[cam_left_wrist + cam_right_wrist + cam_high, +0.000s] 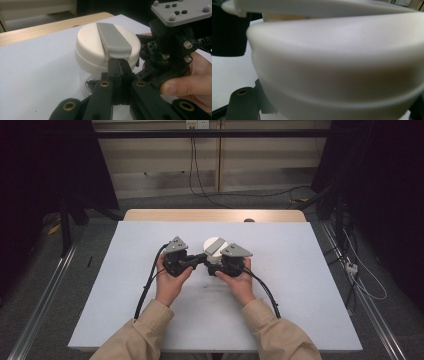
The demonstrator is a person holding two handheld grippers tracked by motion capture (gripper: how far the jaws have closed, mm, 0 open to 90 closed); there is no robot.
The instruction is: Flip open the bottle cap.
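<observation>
1. A white rectangular board covers the tabletop; a strip of pale wood shows along its far edge.
2. A person in tan sleeves reaches in from the near edge, each hand wrapped around a black two-jaw gripper, and the two meet at the middle of the board.
3. A round jar with a cream-white lid and a clear body stands at the board's centre, slightly toward the far edge.
4. The right gripper is clamped on the jar below the lid; in its own view the lid's rim sits right up against the camera.
5. The left gripper has its jaws pressed together, their tips at the near end of the lid's handle.
6. A flat grey bar handle runs across the top of the lid.
</observation>
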